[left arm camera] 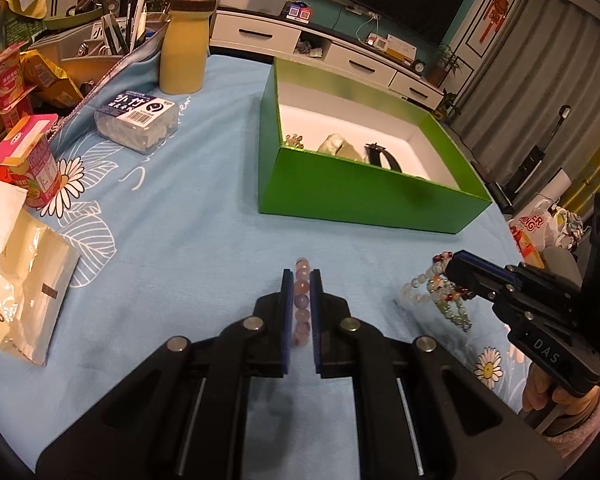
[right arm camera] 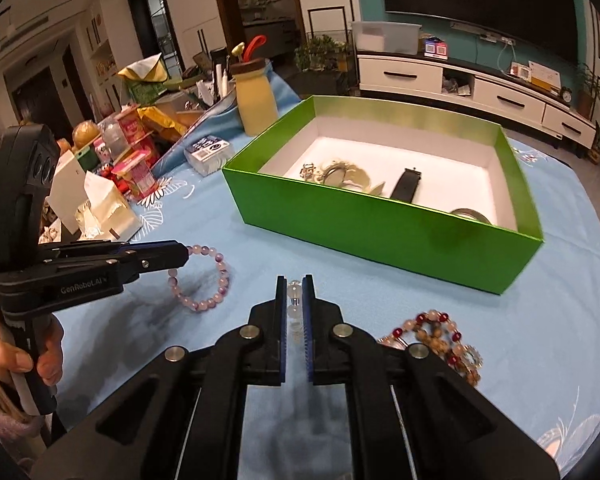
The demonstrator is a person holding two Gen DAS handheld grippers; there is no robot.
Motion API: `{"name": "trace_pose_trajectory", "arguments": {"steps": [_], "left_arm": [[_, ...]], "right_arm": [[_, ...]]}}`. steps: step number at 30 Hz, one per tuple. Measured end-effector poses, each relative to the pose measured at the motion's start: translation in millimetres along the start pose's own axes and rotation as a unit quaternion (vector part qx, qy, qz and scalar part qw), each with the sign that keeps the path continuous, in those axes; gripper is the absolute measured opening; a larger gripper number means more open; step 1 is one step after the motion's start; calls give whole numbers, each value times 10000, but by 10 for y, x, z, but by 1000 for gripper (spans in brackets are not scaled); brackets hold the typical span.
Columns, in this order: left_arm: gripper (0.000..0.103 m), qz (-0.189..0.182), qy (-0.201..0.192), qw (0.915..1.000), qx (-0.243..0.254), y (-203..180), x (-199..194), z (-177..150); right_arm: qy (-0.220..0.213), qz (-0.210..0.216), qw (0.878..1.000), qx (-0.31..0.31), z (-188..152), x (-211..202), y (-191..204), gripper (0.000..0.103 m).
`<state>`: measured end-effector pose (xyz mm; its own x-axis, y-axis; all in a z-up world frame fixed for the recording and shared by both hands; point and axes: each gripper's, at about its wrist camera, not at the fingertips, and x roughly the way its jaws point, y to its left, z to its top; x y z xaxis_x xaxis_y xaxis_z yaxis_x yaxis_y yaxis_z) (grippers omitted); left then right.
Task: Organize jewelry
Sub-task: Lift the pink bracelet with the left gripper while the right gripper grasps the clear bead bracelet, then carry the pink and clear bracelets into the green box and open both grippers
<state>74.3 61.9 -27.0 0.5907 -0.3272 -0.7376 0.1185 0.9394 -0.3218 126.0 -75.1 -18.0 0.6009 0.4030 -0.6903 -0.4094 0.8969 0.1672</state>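
left hand-held gripper (left arm camera: 301,280) pinches a bracelet of round, glossy pink-purple beads (left arm camera: 301,304), its loop edge-on, running straight ahead between narrow blue pads. right hand-held gripper (right arm camera: 295,286), stamped "das", is clamped on a clear-bead strand (right arm camera: 295,300), a tangle of red and pale beads (right arm camera: 440,332) beside it. green cardboard box (right arm camera: 380,224) sits beyond on the blue floral table (left arm camera: 180,220).

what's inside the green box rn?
Green box holds a small gold trinket, a pale oval piece, a black strap and a ring-shaped item. The near wall hides the floor closest to the cameras.
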Motion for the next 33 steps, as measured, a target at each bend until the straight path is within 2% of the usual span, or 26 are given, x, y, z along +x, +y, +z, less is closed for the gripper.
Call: {"name": "trace_pose_trajectory", "arguments": {"steps": [23, 33], "left_arm": [[8, 4, -321, 9992, 251, -238, -412, 106], [8, -79, -460, 9982, 366, -369, -454, 307]], "right_arm": [[-449, -112, 9986, 256, -63, -503, -113, 7], [-658, -198, 9974, 210, 46, -641, -151, 7]]}}
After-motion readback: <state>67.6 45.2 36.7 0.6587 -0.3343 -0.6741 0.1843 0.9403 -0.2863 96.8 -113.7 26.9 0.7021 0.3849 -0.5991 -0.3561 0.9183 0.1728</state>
